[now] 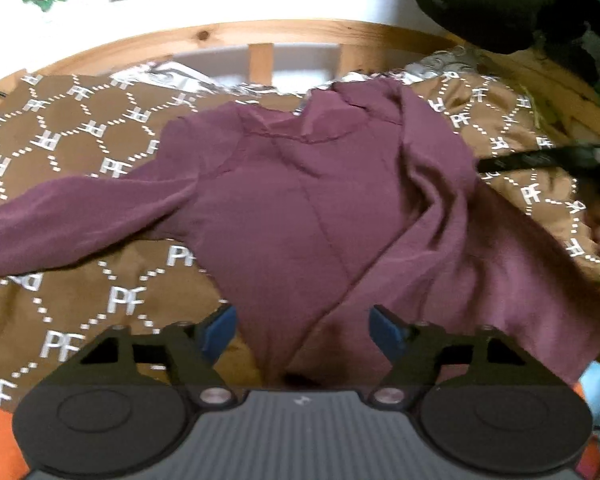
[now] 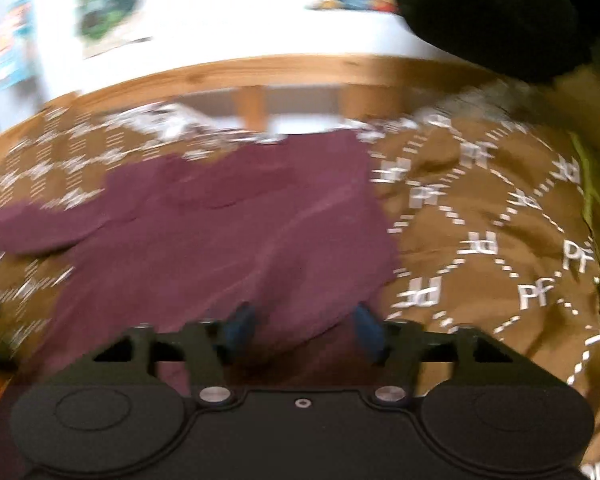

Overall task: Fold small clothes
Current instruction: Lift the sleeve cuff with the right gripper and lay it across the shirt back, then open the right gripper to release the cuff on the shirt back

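Both grippers sit low over the bed with fingers apart. Our left gripper (image 1: 302, 330) straddles the near hem, blue pads either side of cloth, not pinching it. Our right gripper (image 2: 302, 330) is likewise spread over the shirt's near right part — that view is smeared, so we cannot tell whether a pad touches fabric.

Maroon long-sleeved shirt (image 1: 300, 208) lies on the brown patterned bedspread (image 1: 80, 128), roughly centred, collar toward the wooden bed rail (image 1: 260, 36), hem toward us. Long axis of the body runs near to far; one sleeve stretches out flat to the left, the other is already thrown across the right side in loose wrinkles.

Handling, as we judge it: light, limp knit, no stiffness — it will sag and bunch wherever unsupported, and may drag on the bedspread. Best holds look like the two hem corners, or the left cuff and shoulder seam, pinching a single layer.
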Demonstrator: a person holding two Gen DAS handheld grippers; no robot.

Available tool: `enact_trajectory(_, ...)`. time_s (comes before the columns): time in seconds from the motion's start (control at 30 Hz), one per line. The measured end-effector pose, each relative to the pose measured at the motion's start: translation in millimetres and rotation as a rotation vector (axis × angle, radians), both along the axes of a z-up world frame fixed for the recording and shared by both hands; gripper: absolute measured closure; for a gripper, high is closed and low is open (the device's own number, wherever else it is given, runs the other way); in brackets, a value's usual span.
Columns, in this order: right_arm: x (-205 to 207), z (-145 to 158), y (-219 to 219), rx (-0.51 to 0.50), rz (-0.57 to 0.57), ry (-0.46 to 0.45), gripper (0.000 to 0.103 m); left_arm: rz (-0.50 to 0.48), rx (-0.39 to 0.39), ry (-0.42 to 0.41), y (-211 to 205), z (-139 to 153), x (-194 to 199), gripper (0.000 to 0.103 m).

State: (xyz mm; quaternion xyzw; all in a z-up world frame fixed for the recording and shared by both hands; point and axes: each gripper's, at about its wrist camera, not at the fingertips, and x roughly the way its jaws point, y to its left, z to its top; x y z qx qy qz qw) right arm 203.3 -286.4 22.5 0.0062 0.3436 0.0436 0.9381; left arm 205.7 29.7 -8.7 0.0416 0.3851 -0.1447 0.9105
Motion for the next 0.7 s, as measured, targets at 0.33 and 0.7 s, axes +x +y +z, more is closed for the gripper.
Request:
enact_trajectory(0.33,93.2,-8.4,0.0,-0.126,0.023,-0.084,0.031,-0.055,-0.025,0.103,-7.1,-17.9,18.2,0.079)
enact_trajectory(0.7,148.1,-18.9,23.0,-0.241,0.038,-0.059,0.083,-0.028,-0.059,0.141,-9.4,-21.9,20.0,0.103)
